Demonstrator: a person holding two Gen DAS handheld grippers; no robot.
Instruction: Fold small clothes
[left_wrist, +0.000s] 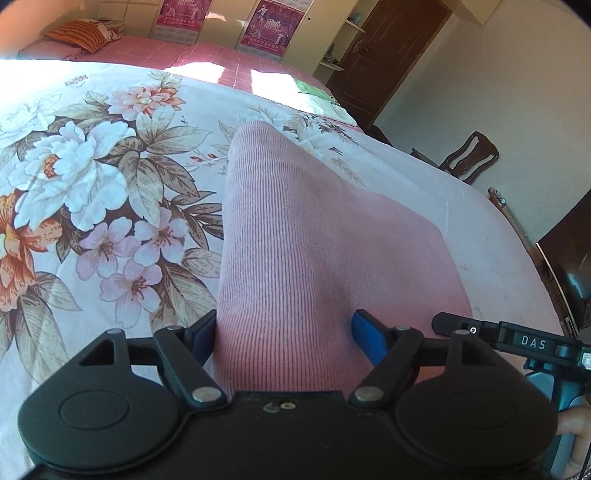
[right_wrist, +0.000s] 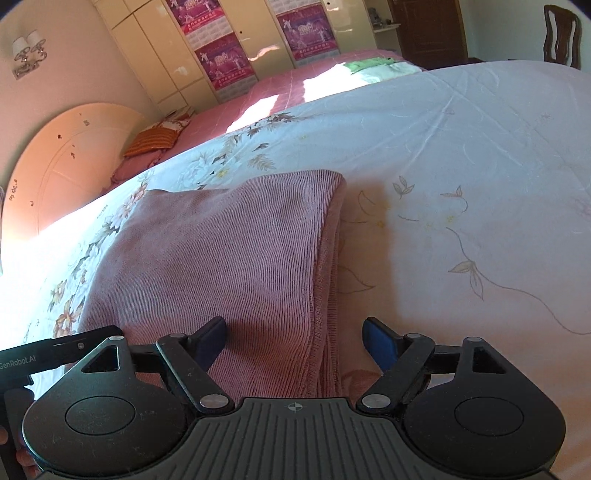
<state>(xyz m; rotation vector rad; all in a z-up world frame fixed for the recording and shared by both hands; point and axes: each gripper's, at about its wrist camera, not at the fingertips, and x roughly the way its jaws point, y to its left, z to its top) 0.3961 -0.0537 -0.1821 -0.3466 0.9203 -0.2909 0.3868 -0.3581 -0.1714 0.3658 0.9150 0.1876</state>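
A pink ribbed knit garment (left_wrist: 295, 240) lies folded flat on the floral bedspread (left_wrist: 92, 177). My left gripper (left_wrist: 284, 336) is open, its blue pads wide apart over the garment's near left end. In the right wrist view the same garment (right_wrist: 221, 258) shows a folded right edge. My right gripper (right_wrist: 295, 339) is open over the garment's near right corner, its left pad above the cloth and its right pad above bare bedspread (right_wrist: 461, 184). Neither gripper holds anything. The right gripper's body shows in the left wrist view (left_wrist: 517, 339).
A pink bed (left_wrist: 207, 55) with an orange striped pillow (left_wrist: 85, 35) lies beyond. A wooden chair (left_wrist: 469, 158) and dark door (left_wrist: 388, 51) stand at the right. Wardrobes with posters (right_wrist: 221, 55) line the far wall. A green cloth (right_wrist: 365, 64) lies on the far bed.
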